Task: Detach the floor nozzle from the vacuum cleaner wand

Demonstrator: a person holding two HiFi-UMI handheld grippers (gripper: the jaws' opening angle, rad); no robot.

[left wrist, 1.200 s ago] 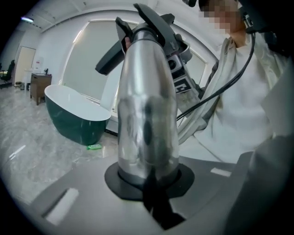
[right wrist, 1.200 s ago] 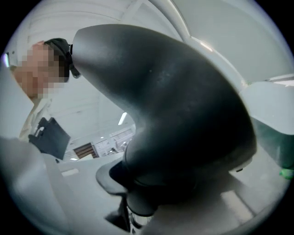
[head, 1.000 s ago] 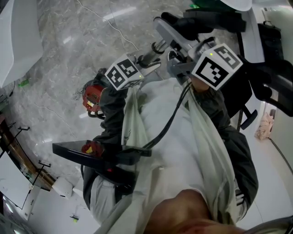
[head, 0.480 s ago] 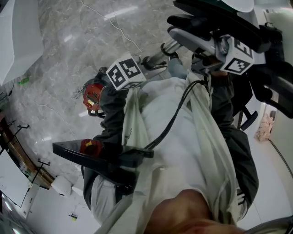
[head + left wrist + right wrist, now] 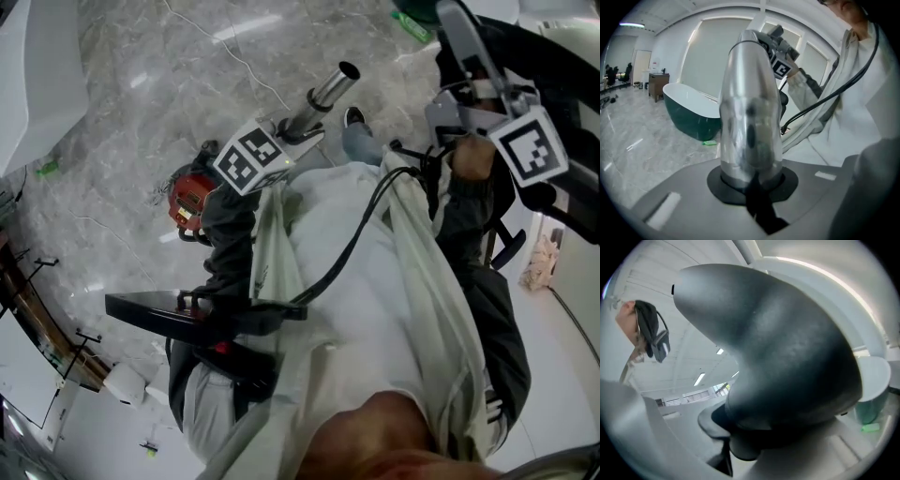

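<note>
Seen from above, a person in a pale garment (image 5: 375, 281) stands on a grey marble floor (image 5: 141, 84) with a claw in each hand.

The left claw (image 5: 292, 131), carrying its cube of square markers, is clenched on the silver vacuum wand (image 5: 323, 94). The wand slants up and to the right, and its far end is an open, bare tube mouth with nothing attached. Low on the wand, beside the person's left arm, sits the red vacuum body (image 5: 190, 202). In the left gripper view the shiny tube rises straight out from between the closed jaws and fills the middle of the frame. Behind it is a dark green bathtub (image 5: 686, 115) with a white rim.

The right claw (image 5: 469, 89) is held at the upper right, well apart from the wand's open end. It is grasping the floor nozzle (image 5: 778, 357). In the right gripper view the nozzle's dark grey, rounded body bulges up from between the jaws and blocks most of the picture. The nozzle is off the wand.
</note>
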